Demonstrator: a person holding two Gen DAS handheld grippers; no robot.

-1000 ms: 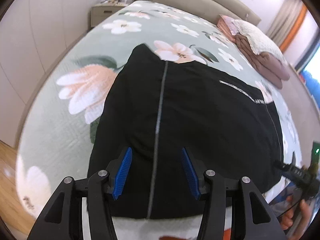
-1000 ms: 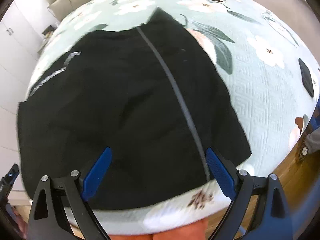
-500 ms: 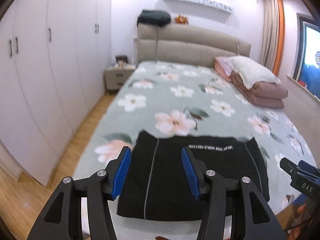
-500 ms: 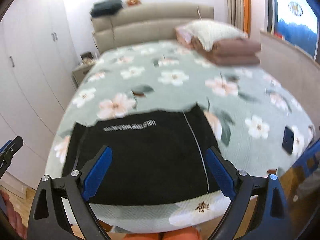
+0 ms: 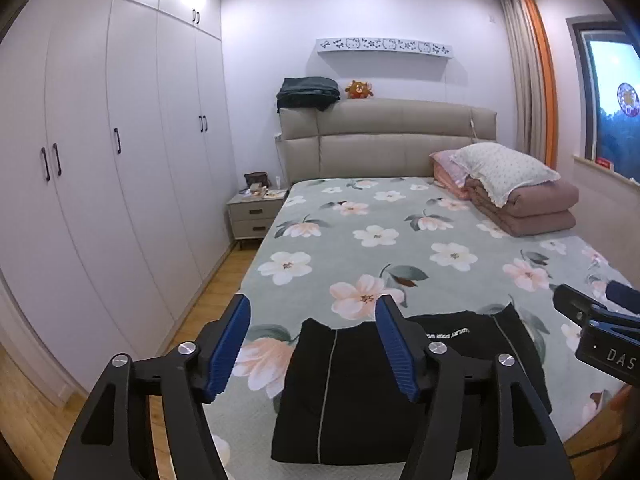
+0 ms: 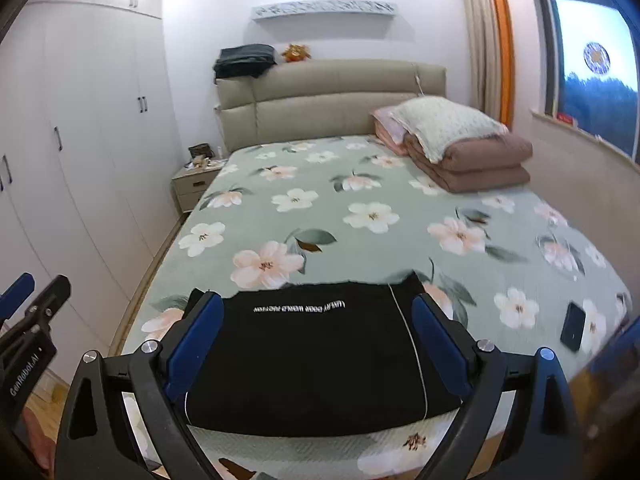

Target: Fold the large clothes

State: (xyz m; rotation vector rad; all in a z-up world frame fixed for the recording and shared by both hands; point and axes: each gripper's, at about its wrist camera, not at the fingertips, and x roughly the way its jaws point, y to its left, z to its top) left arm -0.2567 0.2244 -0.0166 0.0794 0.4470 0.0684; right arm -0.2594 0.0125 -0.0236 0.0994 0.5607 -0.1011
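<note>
A black garment [image 5: 360, 392] with thin white stripes and a line of white lettering lies folded flat in a rectangle at the foot of the bed [image 5: 400, 248]. It also shows in the right wrist view [image 6: 312, 356]. My left gripper [image 5: 314, 344] is open and empty, held above and in front of the garment. My right gripper [image 6: 320, 344] is open wide and empty, also raised off the garment. The right gripper's body shows at the right edge of the left wrist view [image 5: 600, 332].
The bed has a green floral cover. A folded brown duvet with a pillow [image 5: 520, 196] lies at the far right. A black phone [image 6: 573, 331] lies near the right edge. White wardrobes [image 5: 100, 180] line the left wall, with a nightstand [image 5: 256, 214] by the headboard.
Both grippers have lifted up and pulled back from close over the garment. The views now take in the whole bed and room, and the garment stays flat on the bed.
</note>
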